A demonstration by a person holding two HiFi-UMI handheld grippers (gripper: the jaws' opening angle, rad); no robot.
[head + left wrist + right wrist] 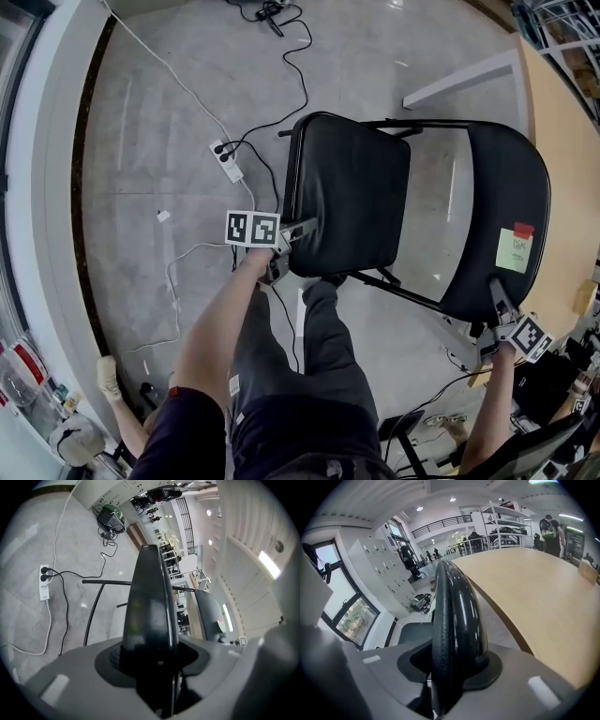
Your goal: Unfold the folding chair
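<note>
Chair in the head view: the black folding chair [375,206] stands on a smooth grey concrete floor [159,122] beside a pale wooden table [562,159]. Its padded, rounded-square seat [352,202] is tilted up, and the curved backrest [502,187] carries a green sticky note [513,249]. The left gripper [298,230] bites the seat's near edge, the right gripper [497,302] the backrest's rim. Left gripper view: the jaws are clamped on the seat, seen edge-on as a dark glossy blade, with the thin tubular frame [93,613] behind. Right gripper view: the jaws are closed on the backrest, grained vinyl on one face, shiny hard shell on the other
</note>
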